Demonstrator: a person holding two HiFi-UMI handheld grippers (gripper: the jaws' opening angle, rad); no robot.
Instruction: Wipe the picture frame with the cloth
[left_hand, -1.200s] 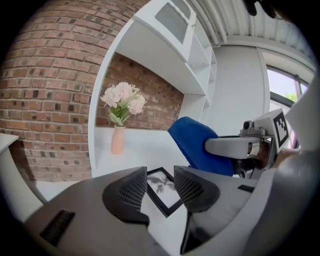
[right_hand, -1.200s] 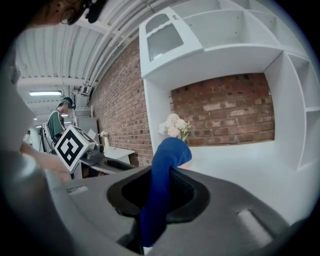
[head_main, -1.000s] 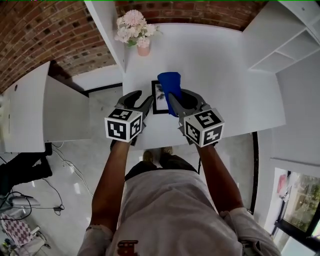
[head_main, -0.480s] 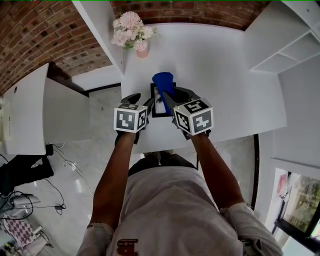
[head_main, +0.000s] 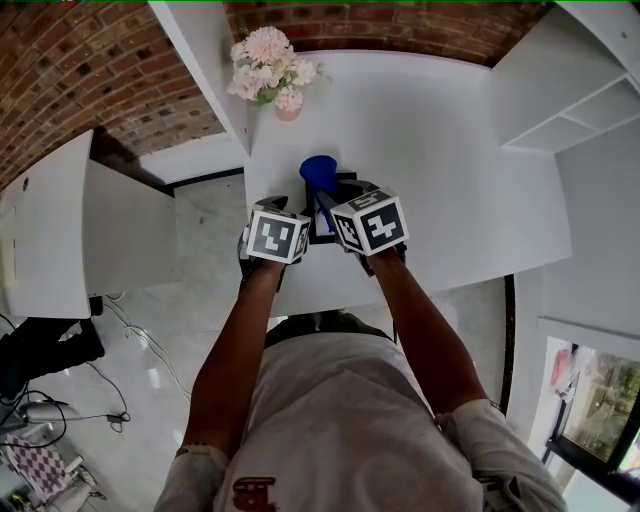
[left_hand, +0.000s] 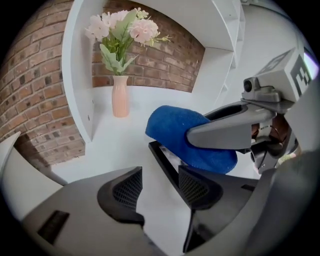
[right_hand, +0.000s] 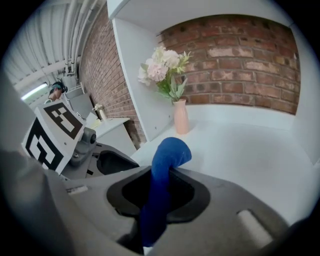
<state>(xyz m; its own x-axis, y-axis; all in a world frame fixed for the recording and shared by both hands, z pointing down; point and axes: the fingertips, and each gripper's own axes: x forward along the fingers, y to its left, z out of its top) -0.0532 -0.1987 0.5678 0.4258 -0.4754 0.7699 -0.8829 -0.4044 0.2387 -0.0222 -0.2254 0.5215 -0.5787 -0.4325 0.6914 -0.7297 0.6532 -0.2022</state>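
Observation:
A black picture frame (head_main: 320, 232) lies flat on the white table (head_main: 450, 150), near its front left corner. My right gripper (head_main: 330, 195) is shut on a blue cloth (head_main: 318, 172) that hangs just over the frame. In the right gripper view the cloth (right_hand: 162, 185) stands up between the shut jaws. My left gripper (left_hand: 160, 187) is open at the frame's left side and its jaws have just been opening. The frame's black edge (left_hand: 165, 162) runs between its pads (left_hand: 197, 186), which do not press on it. The cloth (left_hand: 185, 130) covers the frame's far part.
A pink vase of flowers (head_main: 285, 100) stands at the table's back left, beside a white upright shelf panel (head_main: 215, 70). A brick wall runs behind. White shelves (head_main: 590, 90) are at the right. The table's front edge lies right under the grippers.
Both grippers have gone down and further over the table, closer together. The cloth has come down over the frame, and the left gripper now straddles the frame's left edge.

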